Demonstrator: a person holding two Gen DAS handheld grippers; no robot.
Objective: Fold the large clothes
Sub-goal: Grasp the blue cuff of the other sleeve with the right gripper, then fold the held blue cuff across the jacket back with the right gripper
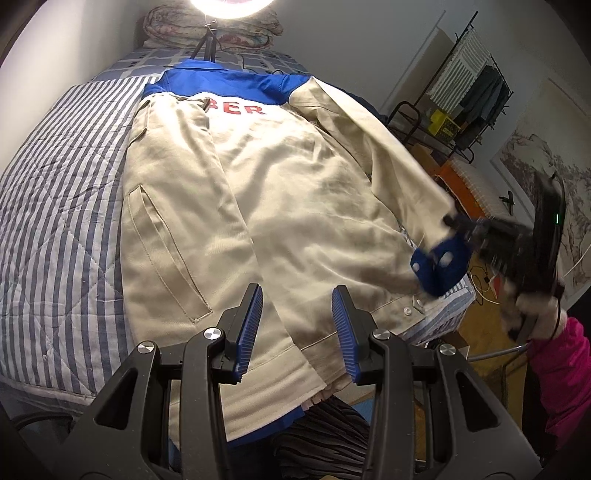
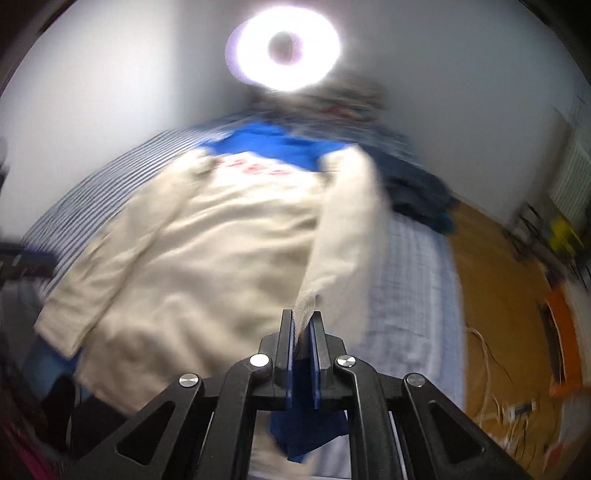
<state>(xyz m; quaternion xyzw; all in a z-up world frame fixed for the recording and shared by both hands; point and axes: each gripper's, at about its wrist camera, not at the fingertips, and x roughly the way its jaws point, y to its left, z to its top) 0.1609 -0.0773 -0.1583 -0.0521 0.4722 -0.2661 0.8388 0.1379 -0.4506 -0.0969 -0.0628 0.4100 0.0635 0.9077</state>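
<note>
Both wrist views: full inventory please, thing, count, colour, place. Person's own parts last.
jacket: 1, beige with blue yoke and red letters, spread back-up on the bed
sleeve cuff: 1, blue, lifted at the jacket's right side, pinched by the right gripper
bed cover: 1, blue and white stripes, under the jacket
folded quilts: a stack, count unclear, floral, at the head of the bed
ring light: 1, white, on a tripod at the head of the bed
clothes rack: 1, black, by the far wall
floor: orange-brown, beside the bed
left gripper: 1, black with blue pads, open over the hem
right gripper: 1, black with blue pads, shut on the cuff
pink sleeve: 1, behind the right gripper
</note>
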